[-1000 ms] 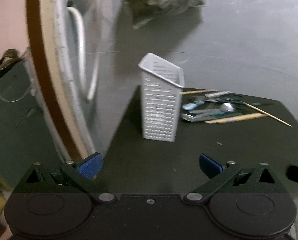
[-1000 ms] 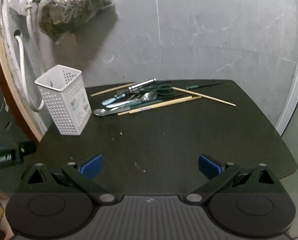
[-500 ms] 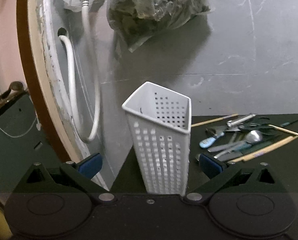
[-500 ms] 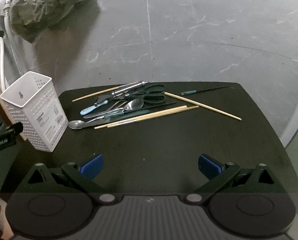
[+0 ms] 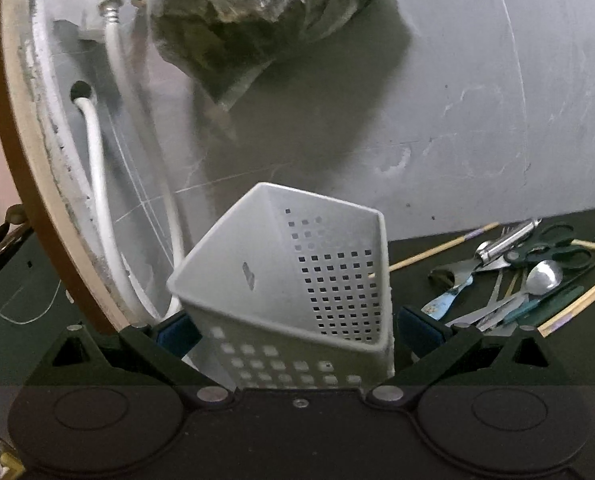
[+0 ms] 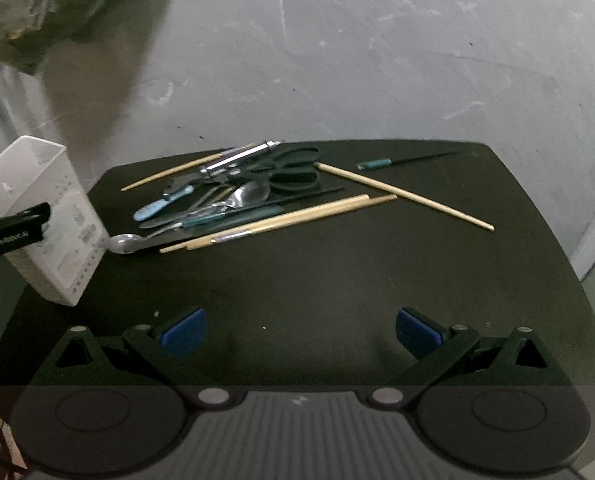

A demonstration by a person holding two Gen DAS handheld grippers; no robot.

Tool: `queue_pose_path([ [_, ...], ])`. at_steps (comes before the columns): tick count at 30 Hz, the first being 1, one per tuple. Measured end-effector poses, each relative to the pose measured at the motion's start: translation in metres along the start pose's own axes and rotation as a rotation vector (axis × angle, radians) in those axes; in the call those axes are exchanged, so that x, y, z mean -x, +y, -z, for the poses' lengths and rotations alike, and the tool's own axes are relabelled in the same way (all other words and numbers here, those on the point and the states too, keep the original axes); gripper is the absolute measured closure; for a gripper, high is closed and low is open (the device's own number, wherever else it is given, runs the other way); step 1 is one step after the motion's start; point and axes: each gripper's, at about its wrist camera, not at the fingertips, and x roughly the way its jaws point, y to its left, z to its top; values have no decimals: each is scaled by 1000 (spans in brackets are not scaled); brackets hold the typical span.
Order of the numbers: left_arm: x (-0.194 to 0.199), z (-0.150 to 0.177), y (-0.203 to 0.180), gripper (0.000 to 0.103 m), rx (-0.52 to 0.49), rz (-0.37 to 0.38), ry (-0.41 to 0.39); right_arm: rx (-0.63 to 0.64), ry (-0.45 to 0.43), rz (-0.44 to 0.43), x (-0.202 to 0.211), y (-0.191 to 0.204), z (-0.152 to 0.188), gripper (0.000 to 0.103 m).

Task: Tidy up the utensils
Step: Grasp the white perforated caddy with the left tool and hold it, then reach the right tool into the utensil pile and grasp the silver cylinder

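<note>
The left gripper (image 5: 295,326) has its jaws spread wide with the white perforated caddy (image 5: 297,280) sitting right between the blue pads (image 5: 175,328); can't tell if they're actually touching its sides; the caddy stands at the left edge of the dark table (image 6: 337,280); the right gripper (image 6: 299,330) hangs over bare tabletop with jaws wide apart, holding nothing; the utensil pile is at the far side of the table, near the caddy: scissors (image 6: 293,168), spoons (image 6: 127,243), wooden chopsticks (image 6: 401,196), a blue-handled piece (image 6: 161,204).
</note>
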Motion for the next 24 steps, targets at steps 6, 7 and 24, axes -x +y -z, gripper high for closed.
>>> queue_pose_path([
  [6,-10,2,10,12,-73,102,-5,-60,-15,50,-4,13,-8,0],
  [7,-10,3,13,13,-79,113,-5,-68,-18,59,-5,17,-9,0],
  [24,-8,20,76,22,-205,475,-123,-134,11,151,-7,82,1,0],
])
